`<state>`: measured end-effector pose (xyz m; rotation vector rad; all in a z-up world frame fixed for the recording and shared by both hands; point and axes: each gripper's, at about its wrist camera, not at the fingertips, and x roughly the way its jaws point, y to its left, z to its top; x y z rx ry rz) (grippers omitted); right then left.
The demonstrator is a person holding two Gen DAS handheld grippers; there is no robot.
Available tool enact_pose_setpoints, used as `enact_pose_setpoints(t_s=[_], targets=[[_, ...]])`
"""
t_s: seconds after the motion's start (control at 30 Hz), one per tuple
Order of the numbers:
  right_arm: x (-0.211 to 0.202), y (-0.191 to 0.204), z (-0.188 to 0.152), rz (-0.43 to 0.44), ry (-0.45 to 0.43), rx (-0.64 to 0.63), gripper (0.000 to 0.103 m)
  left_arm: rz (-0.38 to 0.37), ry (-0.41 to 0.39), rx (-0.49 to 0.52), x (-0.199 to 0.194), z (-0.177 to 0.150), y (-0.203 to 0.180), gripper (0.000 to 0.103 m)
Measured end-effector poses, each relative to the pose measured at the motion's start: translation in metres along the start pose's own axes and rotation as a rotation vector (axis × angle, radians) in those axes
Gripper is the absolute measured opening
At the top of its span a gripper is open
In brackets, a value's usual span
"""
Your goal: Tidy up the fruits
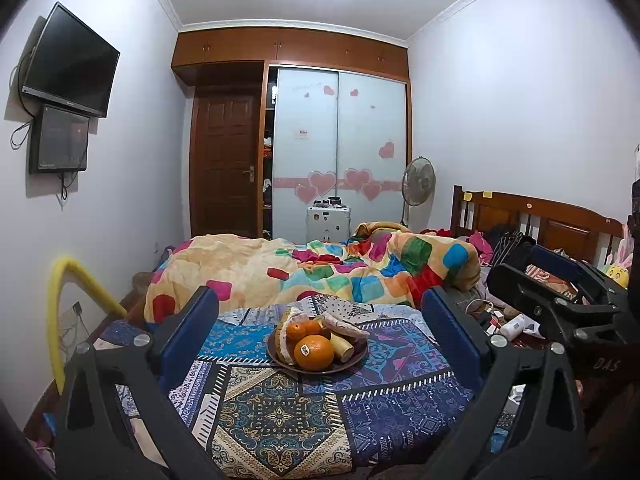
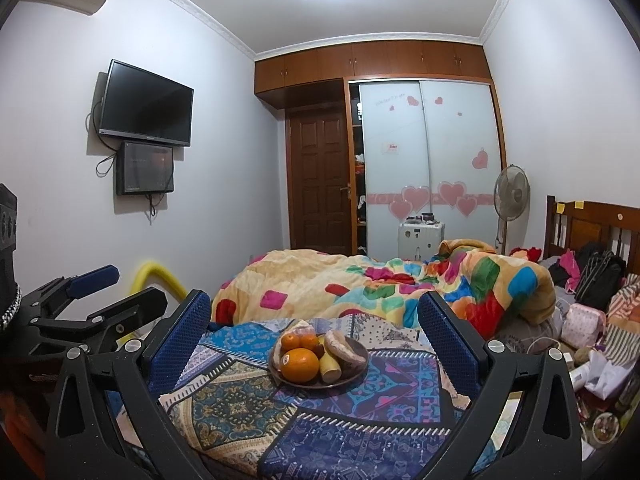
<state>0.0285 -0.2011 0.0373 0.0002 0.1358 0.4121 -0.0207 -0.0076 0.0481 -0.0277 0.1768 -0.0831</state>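
Observation:
A brown plate (image 1: pixel 358 354) sits on a patterned blue cloth (image 1: pixel 280 408) on the bed. It holds a large orange with a sticker (image 1: pixel 314 353), smaller oranges (image 1: pixel 302 329), a banana (image 1: pixel 342 346) and other pale fruit. My left gripper (image 1: pixel 320 300) is open and empty, held back from the plate, its blue fingers (image 1: pixel 192 320) wide on either side. In the right wrist view the same plate (image 2: pixel 356 372) and large orange (image 2: pixel 300 365) lie ahead of my right gripper (image 2: pixel 316 304), which is open and empty. Each gripper shows at the side of the other's view.
A rumpled colourful blanket (image 1: pixel 320 268) lies behind the plate. Clothes and clutter (image 2: pixel 592 320) fill the bed's right side by the wooden headboard (image 1: pixel 540 220). A yellow tube (image 1: pixel 60 300) stands at left. A wall TV (image 1: pixel 72 60), wardrobe (image 1: pixel 340 140) and fan (image 1: pixel 418 184) are farther back.

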Motion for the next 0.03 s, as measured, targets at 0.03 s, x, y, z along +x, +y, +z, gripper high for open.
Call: enact_pose_setpoints(t_s=[0.03], targets=[[0.0001, -0.0007, -0.0003, 0.0, 0.001, 0.001, 0.103, -0.002, 0.001, -0.001, -0.0001, 0.0001, 0.0003, 0.103]])
